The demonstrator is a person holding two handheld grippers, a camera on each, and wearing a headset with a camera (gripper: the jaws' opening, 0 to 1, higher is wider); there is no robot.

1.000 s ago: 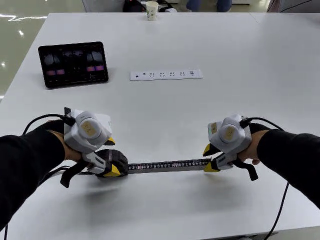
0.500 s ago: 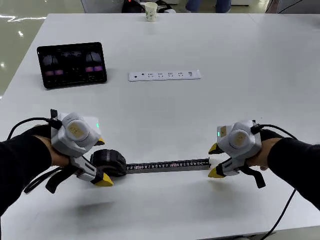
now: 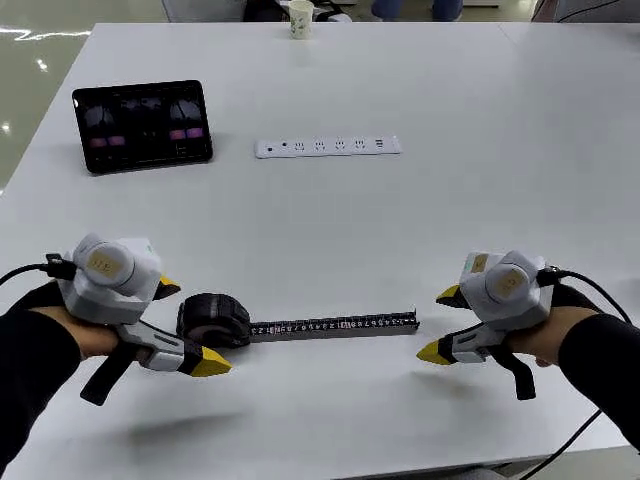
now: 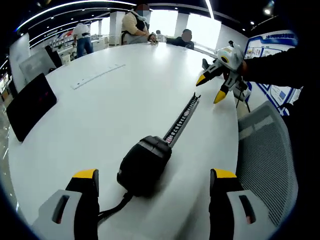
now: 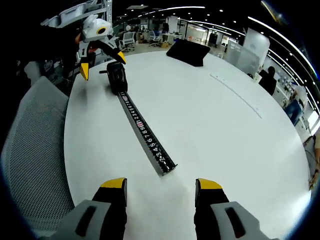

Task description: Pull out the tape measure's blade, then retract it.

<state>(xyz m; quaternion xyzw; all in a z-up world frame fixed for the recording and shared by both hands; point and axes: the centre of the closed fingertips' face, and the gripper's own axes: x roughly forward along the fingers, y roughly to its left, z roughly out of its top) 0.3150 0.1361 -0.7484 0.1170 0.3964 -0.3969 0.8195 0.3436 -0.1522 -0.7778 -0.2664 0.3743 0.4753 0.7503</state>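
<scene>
While the tape measure (image 3: pixel 213 320) lies on the white tabletop (image 3: pixel 330 230) with its blade (image 3: pixel 335 324) extended, long axis left-right: case just ahead of left gripper (image 3: pixel 190 325), fingers spread, empty; blade tip just short of right gripper (image 3: pixel 440 324), fingers likewise parted, empty.

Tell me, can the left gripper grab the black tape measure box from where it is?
Probably yes. The left gripper is open, and the tape measure box sits just ahead of its jaws with nothing in between.
</scene>
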